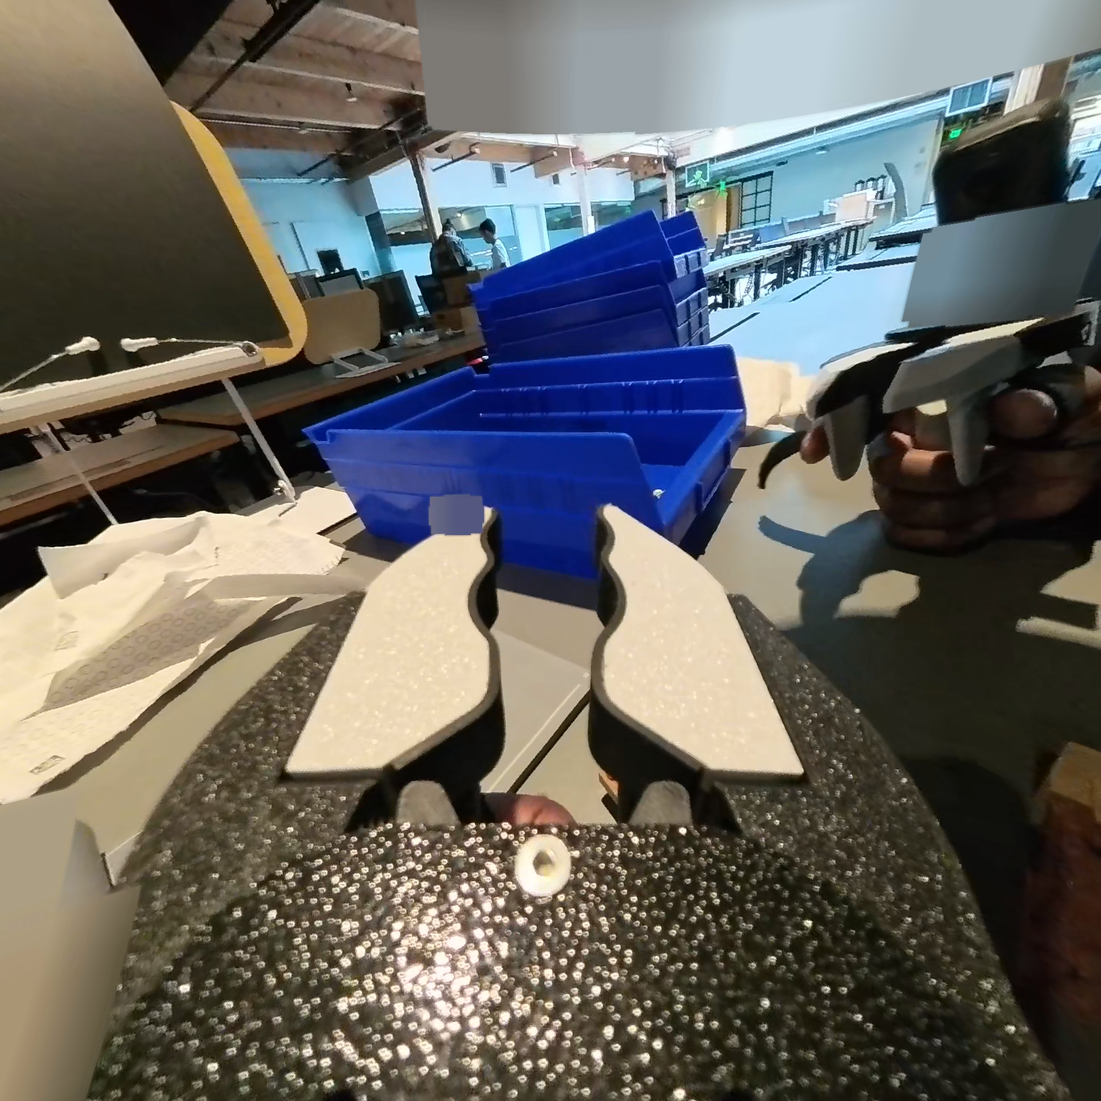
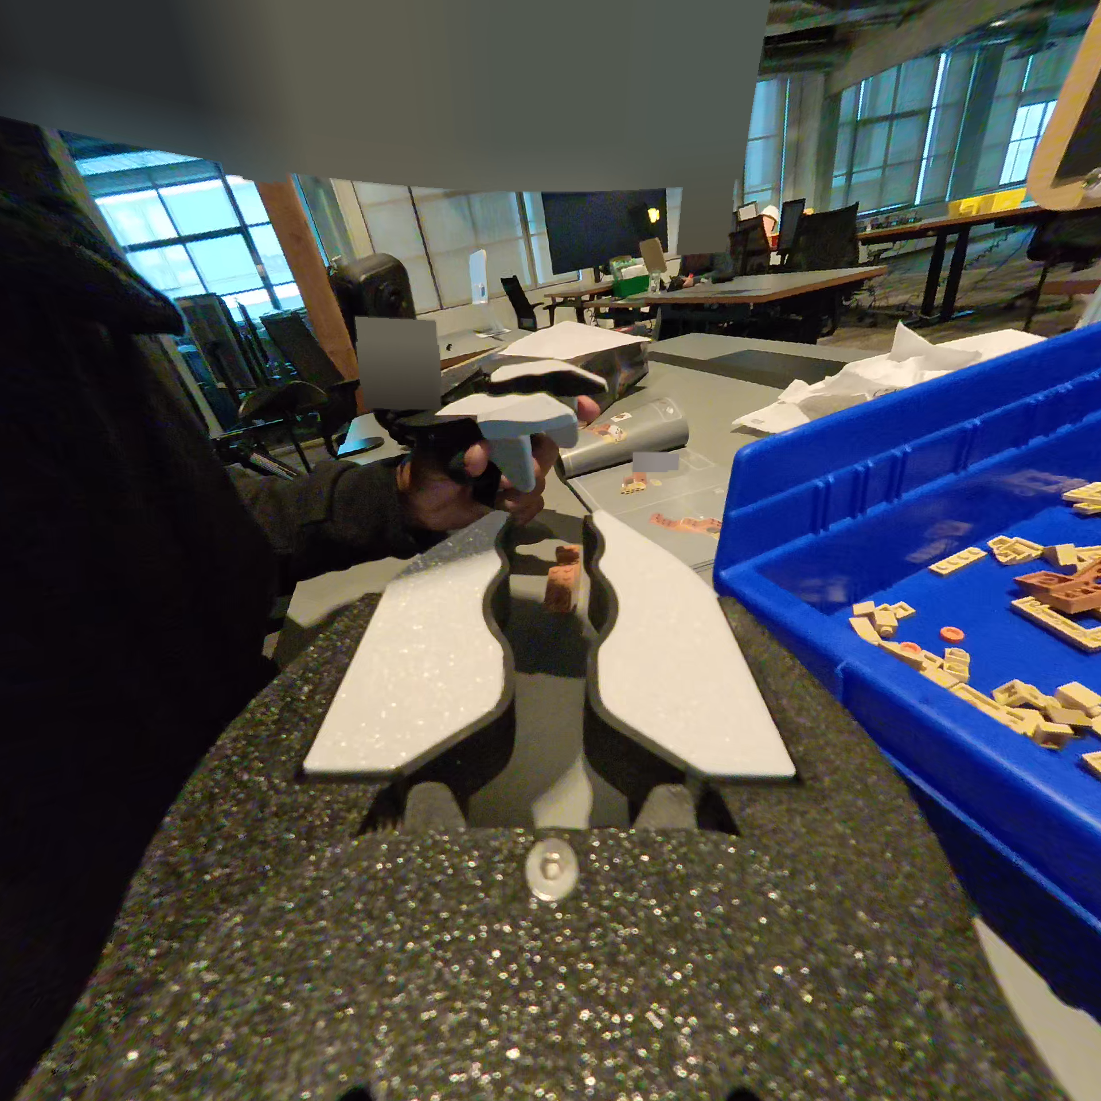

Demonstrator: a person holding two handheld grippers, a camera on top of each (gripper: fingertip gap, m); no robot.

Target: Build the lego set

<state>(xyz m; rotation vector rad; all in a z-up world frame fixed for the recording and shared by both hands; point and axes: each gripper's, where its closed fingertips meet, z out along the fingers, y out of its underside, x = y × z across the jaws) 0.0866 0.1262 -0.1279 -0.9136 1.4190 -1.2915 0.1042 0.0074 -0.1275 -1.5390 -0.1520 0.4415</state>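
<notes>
Left grey two-finger gripper (image 1: pixel 545 524) – agape, empty | right grey two-finger gripper (image 2: pixel 547 524) – apart, small terracotta brick assembly (image 2: pixel 563 579) between, contact unclear | risk: slipping free if unclamped

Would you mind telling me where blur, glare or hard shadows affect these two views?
Left wrist view: the other tongs are motion-blurred and cast hard shadows on the table; highlights glare off the speckled mount. Right wrist view: the brown brick between the open tongs is soft, and the blue bin bows with wide-angle distortion.
</notes>
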